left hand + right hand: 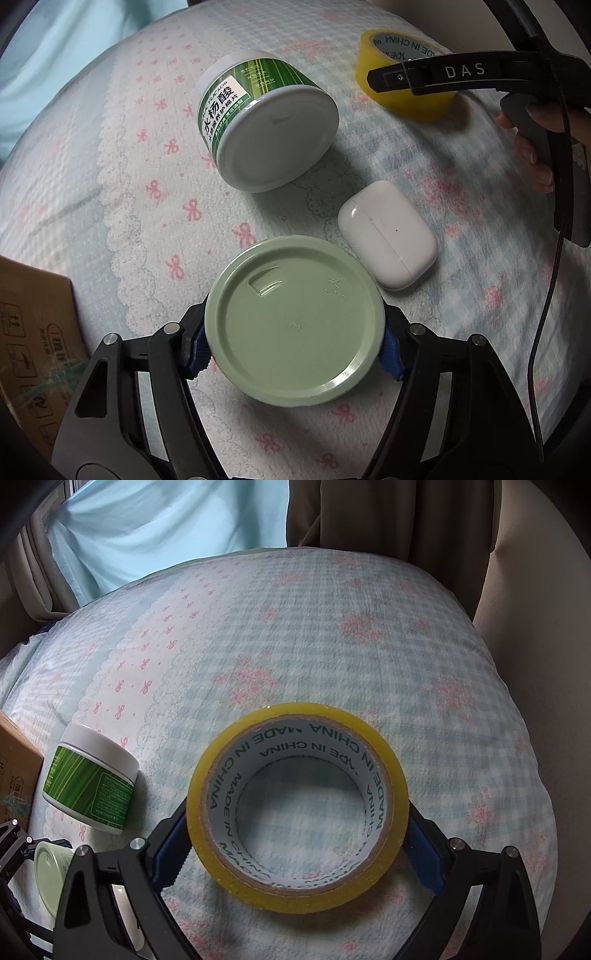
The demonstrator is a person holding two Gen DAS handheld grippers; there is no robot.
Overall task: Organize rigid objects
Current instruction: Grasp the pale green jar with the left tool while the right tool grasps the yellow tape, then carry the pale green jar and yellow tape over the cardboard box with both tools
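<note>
The left gripper (295, 350) is squeezing a pale green tub (295, 321) from both sides, its blue pads (390, 352) pressing on the tub's edge. The tub's flat round face is pointing up at the camera. Just to the right, a small white case (387, 234) is lying flat on the bed cover (129, 206), near the tub but not touching it. Farther up, a white jar w/ a green label (267, 123) is lying tipped on its side, well apart from the tub, w/ bare cover between them. A brown box (33, 339) is sitting at the left edge of the bed.

The right gripper (297, 823) is closing on a yellow tape roll (297, 801), one blue pad (424, 853) on each side. The roll is prob. resting on the cover, but the view isn't clear enough to be sure. Lots of open cover is lying ahead and to the right of the roll, up to the bed's far edge by the curtains (369, 513). To the left, the jar is lying near the box.
</note>
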